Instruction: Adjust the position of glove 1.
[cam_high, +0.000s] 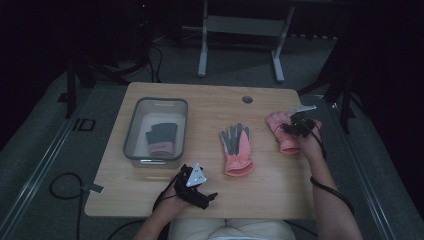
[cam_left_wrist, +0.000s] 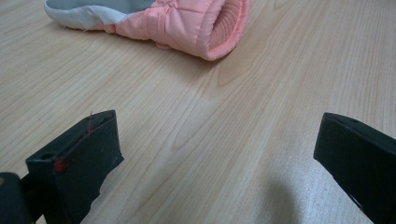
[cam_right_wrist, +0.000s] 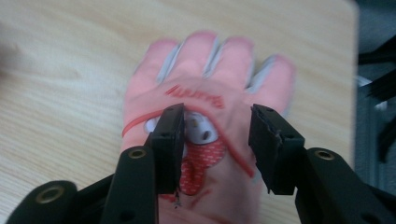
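Observation:
A pink glove (cam_high: 289, 144) lies at the right side of the wooden table (cam_high: 200, 102), back up, with a printed patch (cam_right_wrist: 205, 60). My right gripper (cam_high: 299, 123) hovers just over it; in the right gripper view its jaws (cam_right_wrist: 217, 122) stand apart above the back of the glove, with the pads not pressing on it. A second pink and grey glove (cam_high: 237, 148) lies palm up at the table's middle, with its cuff (cam_left_wrist: 219, 32) toward me. My left gripper (cam_high: 207, 196) rests near the front edge, jaws (cam_left_wrist: 217, 140) wide open over bare wood.
A clear plastic bin (cam_high: 131, 131) stands at the left of the table with a dark grey and pink glove (cam_high: 161, 138) inside. A round cable hole (cam_high: 247, 99) sits near the far edge. A metal frame (cam_high: 240, 30) stands beyond the table.

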